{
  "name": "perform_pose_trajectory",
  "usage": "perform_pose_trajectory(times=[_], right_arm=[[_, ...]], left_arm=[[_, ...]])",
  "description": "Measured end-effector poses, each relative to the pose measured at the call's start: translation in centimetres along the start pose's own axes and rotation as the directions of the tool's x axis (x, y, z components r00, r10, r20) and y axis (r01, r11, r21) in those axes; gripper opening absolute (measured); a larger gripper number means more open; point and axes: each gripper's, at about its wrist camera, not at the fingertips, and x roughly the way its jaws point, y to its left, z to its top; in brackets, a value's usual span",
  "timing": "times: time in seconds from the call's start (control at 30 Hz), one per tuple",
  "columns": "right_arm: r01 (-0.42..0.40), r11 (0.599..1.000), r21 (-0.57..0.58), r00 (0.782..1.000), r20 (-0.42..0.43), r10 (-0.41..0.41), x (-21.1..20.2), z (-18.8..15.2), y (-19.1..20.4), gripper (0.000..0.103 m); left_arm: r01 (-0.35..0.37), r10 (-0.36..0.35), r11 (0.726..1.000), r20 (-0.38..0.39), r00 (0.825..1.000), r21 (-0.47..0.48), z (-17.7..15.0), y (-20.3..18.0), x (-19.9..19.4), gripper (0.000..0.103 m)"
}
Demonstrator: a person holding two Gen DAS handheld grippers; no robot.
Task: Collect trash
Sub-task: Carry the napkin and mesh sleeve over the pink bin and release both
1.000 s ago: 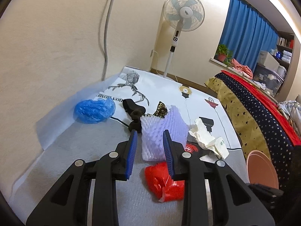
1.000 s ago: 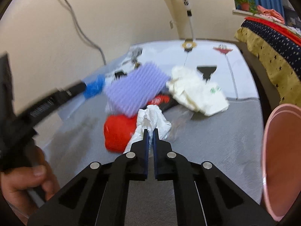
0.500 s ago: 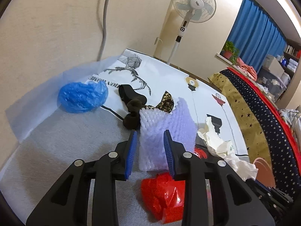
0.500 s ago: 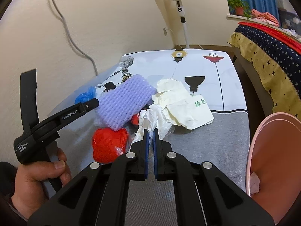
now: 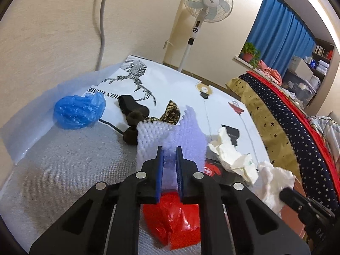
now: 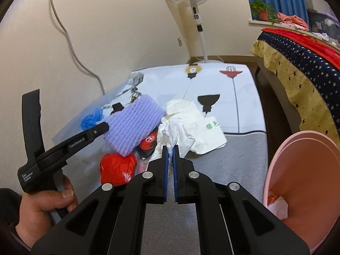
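My left gripper (image 5: pixel 169 149) is shut on the near edge of a purple foam net (image 5: pixel 182 136), which also shows in the right wrist view (image 6: pixel 136 123). My right gripper (image 6: pixel 169 148) is shut on a crumpled white tissue (image 6: pixel 173 132) and holds it above the table. A red plastic wrapper (image 5: pixel 178 218) lies under the left gripper. A blue plastic bag (image 5: pixel 78 111) lies at the left by the wall. A cream paper bag (image 6: pixel 201 127) lies beyond the tissue. The pink bin (image 6: pixel 308 191) at the right holds some trash.
A black strap and dark lumps (image 5: pixel 131 114) lie behind the foam net. A red and black packet (image 6: pixel 148 143) lies beside it. A standing fan (image 5: pixel 204 17) is behind the table. A bed with a starred cover (image 6: pixel 297 59) runs along the right.
My left gripper has closed from open onto the purple foam net. My right gripper has lifted back with the tissue, toward the pink bin side.
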Motion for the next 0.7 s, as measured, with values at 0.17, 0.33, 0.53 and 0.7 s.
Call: perform_pose_trajectory(times=[0.17, 0.33, 0.53, 0.7], right_arm=[[0.031, 0.999, -0.013, 0.999, 0.032, -0.031, -1.5, 0.4, -0.1, 0.004], [0.079, 0.997, -0.007, 0.995, 0.057, -0.078, -3.5, 0.5, -0.6, 0.004], [0.113, 0.993, -0.013, 0.988, 0.104, -0.111, -6.4, 0.8, -0.7, 0.004], [0.146, 0.989, -0.016, 0.982, 0.126, -0.143, -8.5, 0.9, -1.0, 0.004]], left_arm=[[0.026, -0.028, 0.999, 0.038, 0.999, 0.032, 0.2, -1.1, -2.0, 0.011], [0.063, -0.068, 0.996, 0.077, 0.995, 0.064, 0.6, -2.0, -4.5, 0.010], [0.069, -0.080, 0.991, 0.098, 0.992, 0.111, 0.3, -2.9, -7.1, 0.010], [0.085, -0.101, 0.987, 0.116, 0.988, 0.133, 0.3, -3.5, -9.1, 0.010]])
